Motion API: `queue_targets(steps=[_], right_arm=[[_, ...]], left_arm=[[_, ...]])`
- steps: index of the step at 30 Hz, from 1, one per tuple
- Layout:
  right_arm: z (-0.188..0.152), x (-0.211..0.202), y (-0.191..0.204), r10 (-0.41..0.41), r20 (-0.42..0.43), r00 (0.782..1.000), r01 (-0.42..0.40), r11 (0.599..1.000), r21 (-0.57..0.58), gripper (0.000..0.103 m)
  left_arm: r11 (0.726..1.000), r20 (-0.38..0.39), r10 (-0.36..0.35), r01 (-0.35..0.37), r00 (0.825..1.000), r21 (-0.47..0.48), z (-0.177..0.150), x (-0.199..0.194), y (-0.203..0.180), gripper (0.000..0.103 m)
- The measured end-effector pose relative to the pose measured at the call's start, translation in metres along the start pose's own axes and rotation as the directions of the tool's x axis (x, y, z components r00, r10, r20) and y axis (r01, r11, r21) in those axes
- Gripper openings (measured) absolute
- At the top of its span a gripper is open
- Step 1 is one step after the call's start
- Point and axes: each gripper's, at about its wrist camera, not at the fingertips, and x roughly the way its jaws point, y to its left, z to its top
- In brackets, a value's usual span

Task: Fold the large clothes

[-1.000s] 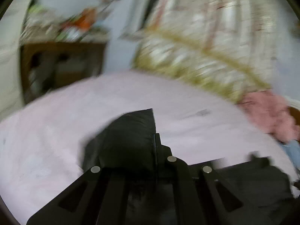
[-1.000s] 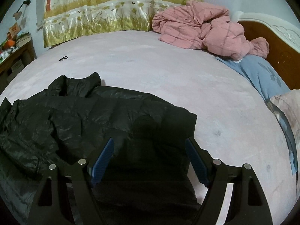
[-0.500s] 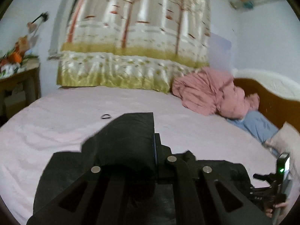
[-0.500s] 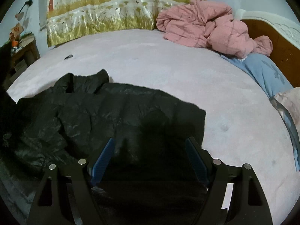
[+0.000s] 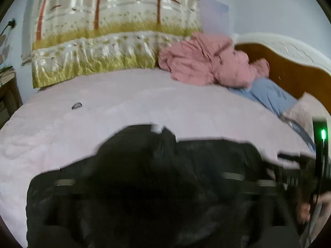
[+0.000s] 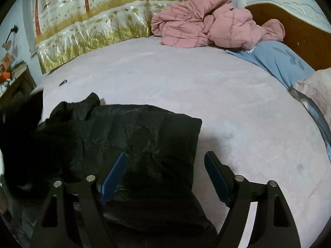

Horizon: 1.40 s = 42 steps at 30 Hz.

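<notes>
On the pink bed [image 6: 227, 107], black jacket [image 6: 144, 136] lies spread at 7 o'clock of the right wrist view. Right claw [image 6: 165, 177] spread wide, hovering over jacket's hem corner. Left claw buried under blurred black fabric; state can't tell. Pink quilt [image 6: 211, 29] at 1 o'clock.

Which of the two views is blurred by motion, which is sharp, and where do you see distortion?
Left wrist view: smeared, black jacket swallowing the left gripper. Right wrist view: sharp, right gripper open over the jacket. Both: fisheye curves the bed.
</notes>
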Motion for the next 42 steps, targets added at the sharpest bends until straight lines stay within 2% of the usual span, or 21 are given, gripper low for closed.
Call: queue_targets(steps=[3,10,14,16,17,18,19,20,21,24,28,30,32,33,35,37,38,40,42], right_arm=[[0.0,-0.003,0.002,-0.001,0.012,1.0,0.001,1.0,-0.009,0.08],[-0.003,-0.003,0.01,0.0,0.008,1.0,0.0,0.999,-0.035,0.08],[-0.005,-0.007,0.017,-0.015,0.03,0.999,0.017,0.998,-0.064,0.08],[-0.006,-0.008,0.025,-0.061,0.059,0.996,0.067,0.993,-0.1,0.08],[-0.008,-0.008,0.029,-0.075,0.069,0.995,0.083,0.99,-0.118,0.08],[-0.009,-0.011,0.035,-0.058,0.079,0.995,0.069,0.988,-0.14,0.08],[-0.009,-0.015,0.039,-0.024,0.088,0.996,0.038,0.987,-0.156,0.08],[-0.01,-0.021,0.044,0.018,0.101,0.995,0.0,0.985,-0.171,0.08],[-0.011,-0.028,0.051,0.059,0.117,0.991,-0.036,0.982,-0.187,0.08],[-0.011,-0.043,0.083,0.149,0.118,0.982,-0.115,0.961,-0.251,0.08],[-0.008,-0.05,0.156,0.268,0.004,0.963,-0.255,0.919,-0.303,0.08],[-0.012,-0.048,0.196,0.296,-0.07,0.953,-0.301,0.889,-0.344,0.08],[-0.018,-0.04,0.23,0.237,-0.092,0.967,-0.254,0.878,-0.406,0.08],[-0.024,-0.03,0.25,0.171,-0.088,0.981,-0.192,0.867,-0.459,0.08],[-0.035,-0.01,0.275,0.101,-0.111,0.989,-0.144,0.841,-0.521,0.08],[-0.044,0.009,0.291,0.059,-0.146,0.987,-0.132,0.819,-0.558,0.08],[-0.047,0.016,0.296,0.031,-0.133,0.991,-0.103,0.812,-0.574,0.08],[-0.047,0.025,0.297,-0.043,-0.048,0.998,0.006,0.808,-0.589,0.08],[-0.042,0.028,0.288,-0.105,0.043,0.994,0.111,0.822,-0.559,0.079]], left_arm=[[0.999,-0.062,-0.048,0.048,0.997,-0.005,-0.014,-0.009,0.008,0.092],[0.994,0.028,0.029,-0.025,0.999,-0.103,-0.04,-0.073,0.076,0.092],[0.976,0.1,0.126,-0.105,0.987,-0.191,-0.06,-0.102,0.127,0.092],[0.959,0.088,0.209,-0.186,0.974,-0.215,-0.07,-0.102,0.148,0.092],[0.942,0.063,0.274,-0.255,0.96,-0.217,-0.075,-0.097,0.158,0.092],[0.93,0.047,0.32,-0.304,0.946,-0.208,-0.079,-0.09,0.164,0.092],[0.932,0.042,0.33,-0.318,0.943,-0.175,-0.083,-0.082,0.168,0.092],[0.944,0.021,0.308,-0.303,0.951,-0.127,-0.086,-0.071,0.169,0.092],[0.946,-0.02,0.31,-0.31,0.951,-0.095,-0.089,-0.061,0.17,0.092],[0.931,-0.059,0.35,-0.354,0.935,-0.088,-0.092,-0.05,0.172,0.092],[0.926,-0.076,0.337,-0.345,0.938,-0.151,-0.093,-0.048,0.185,0.092],[0.918,-0.095,0.337,-0.35,0.937,-0.186,-0.096,-0.046,0.195,0.092],[0.912,-0.121,0.328,-0.347,0.937,-0.22,-0.101,-0.041,0.205,0.092],[0.91,-0.136,0.321,-0.346,0.937,-0.231,-0.104,-0.039,0.21,0.092],[0.903,-0.179,0.319,-0.356,0.931,-0.241,-0.111,-0.031,0.217,0.092],[0.897,-0.233,0.315,-0.369,0.92,-0.243,-0.118,-0.019,0.223,0.091],[0.897,-0.254,0.305,-0.367,0.918,-0.248,-0.121,-0.013,0.224,0.091],[0.897,-0.288,0.287,-0.361,0.914,-0.253,-0.125,-0.003,0.226,0.089],[0.898,-0.296,0.285,-0.362,0.912,-0.251,-0.126,0.0,0.224,0.089]])
